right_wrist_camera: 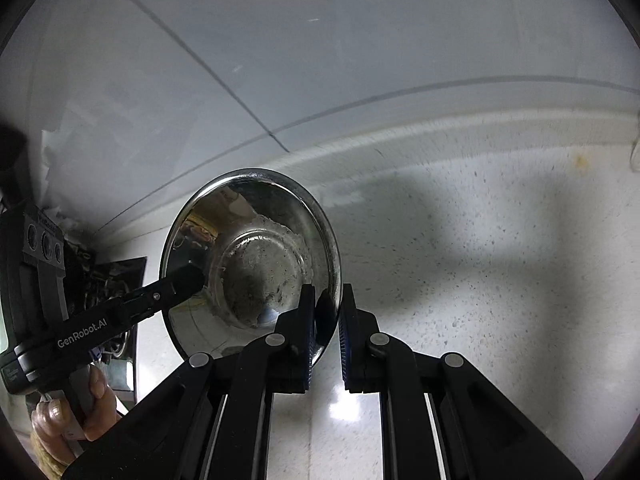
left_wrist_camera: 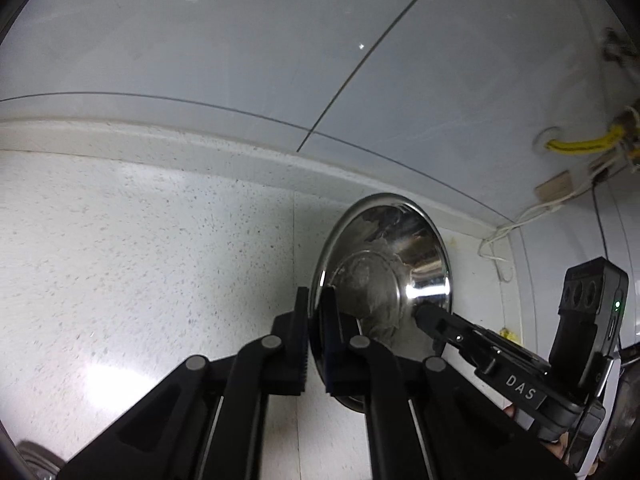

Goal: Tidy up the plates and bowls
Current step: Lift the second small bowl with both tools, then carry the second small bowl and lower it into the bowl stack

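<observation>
A shiny steel bowl point(left_wrist_camera: 384, 276) is held tilted on edge above the speckled white counter, its inside facing the cameras. My left gripper point(left_wrist_camera: 318, 320) is shut on the bowl's rim, one finger each side. In the right wrist view the same bowl point(right_wrist_camera: 256, 264) shows, and my right gripper point(right_wrist_camera: 326, 320) has its fingers around the opposite rim with a small gap on the outer side. The right gripper's finger tip point(left_wrist_camera: 430, 316) shows in the left wrist view, and the left gripper's finger point(right_wrist_camera: 176, 284) reaches the bowl's far rim in the right wrist view.
The speckled counter point(left_wrist_camera: 140, 260) meets a grey tiled wall point(left_wrist_camera: 240, 40) behind the bowl. A yellow hose and white cables point(left_wrist_camera: 576, 146) hang at the right corner. A dark cluttered corner point(right_wrist_camera: 108, 280) lies left of the bowl.
</observation>
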A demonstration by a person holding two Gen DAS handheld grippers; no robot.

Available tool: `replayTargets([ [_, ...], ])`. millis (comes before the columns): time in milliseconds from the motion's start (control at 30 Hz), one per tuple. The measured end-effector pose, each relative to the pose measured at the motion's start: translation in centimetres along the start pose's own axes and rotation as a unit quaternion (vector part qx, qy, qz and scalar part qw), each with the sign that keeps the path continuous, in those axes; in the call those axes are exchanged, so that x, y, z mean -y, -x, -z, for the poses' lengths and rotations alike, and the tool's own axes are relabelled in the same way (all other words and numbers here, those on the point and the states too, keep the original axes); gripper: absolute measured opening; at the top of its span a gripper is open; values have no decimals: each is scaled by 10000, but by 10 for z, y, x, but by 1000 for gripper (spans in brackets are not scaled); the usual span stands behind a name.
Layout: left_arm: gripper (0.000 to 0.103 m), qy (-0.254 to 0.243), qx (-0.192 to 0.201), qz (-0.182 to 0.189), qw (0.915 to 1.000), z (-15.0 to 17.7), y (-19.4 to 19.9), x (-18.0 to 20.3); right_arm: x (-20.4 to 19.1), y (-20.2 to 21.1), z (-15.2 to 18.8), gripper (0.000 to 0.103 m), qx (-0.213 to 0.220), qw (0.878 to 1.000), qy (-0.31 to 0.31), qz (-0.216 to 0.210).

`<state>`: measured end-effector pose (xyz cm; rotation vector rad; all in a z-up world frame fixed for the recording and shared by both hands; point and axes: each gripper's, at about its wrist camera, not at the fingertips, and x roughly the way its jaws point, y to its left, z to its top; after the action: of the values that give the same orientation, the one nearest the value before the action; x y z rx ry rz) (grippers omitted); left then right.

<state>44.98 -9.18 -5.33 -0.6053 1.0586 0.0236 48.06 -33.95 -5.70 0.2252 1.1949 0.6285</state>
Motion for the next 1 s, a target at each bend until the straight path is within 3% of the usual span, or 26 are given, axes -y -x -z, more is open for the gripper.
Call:
replayTargets([
  [133,4,-71,164,103,9998,21,33,11,-12,31,17,10,155,9998,130,-19],
  [367,4,-276,180,344,9989,85,67,29,-10,72,80,10,229,9996,139,16],
  [633,4,-305,-143,607,9976,160,76,43,5,94,146,10,120,9997,-153,112],
  [1000,5,-555,-346,774,9949,227,86,49,13,114,220,10,128,9982,-514,279],
])
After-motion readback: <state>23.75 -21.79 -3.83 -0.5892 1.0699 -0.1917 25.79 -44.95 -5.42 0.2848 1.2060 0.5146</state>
